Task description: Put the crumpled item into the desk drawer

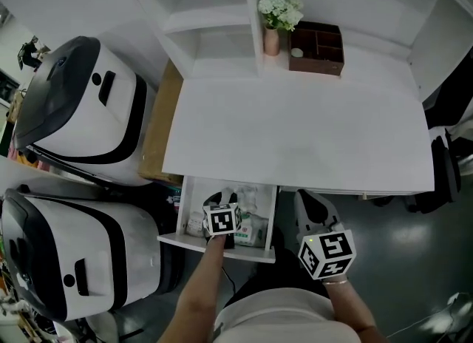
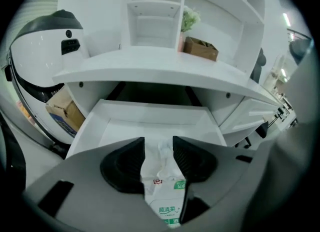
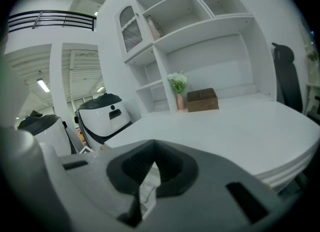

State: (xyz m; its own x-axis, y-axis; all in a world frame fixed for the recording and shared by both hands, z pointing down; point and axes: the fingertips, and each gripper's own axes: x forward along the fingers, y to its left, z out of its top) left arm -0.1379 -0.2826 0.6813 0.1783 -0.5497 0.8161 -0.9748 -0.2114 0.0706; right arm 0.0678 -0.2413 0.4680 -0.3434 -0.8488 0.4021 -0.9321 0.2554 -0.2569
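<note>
- L gripper [image 1: 219, 201] hangs over the open white desk drawer [image 1: 222, 248], jaws spread wide and gripping nothing.
- Crumpled white plastic pack w/ green print [image 2: 163, 178] lies in the drawer, seen between the L jaws. From the left gripper view I can't tell if a pad brushes it.
- R gripper [image 1: 309, 205] sits to the drawer's right, by the front edge of the white desk top [image 1: 295, 127]. Its jaws are pinched together (a pale sliver shows behind the tips, can't tell what).
- Task looks nearly done: pack is in, drawer not shut.
- Risk 1: thin film could cling to a ribbed pad and ride out of the drawer if the L gripper lifts.
- Risk 2: the pack's puffed-up top could snag under the desk edge as the drawer closes, so it jams or the pack gets crushed.
- Risk 3: an off-centre push from one gripper could skew the drawer.
</note>
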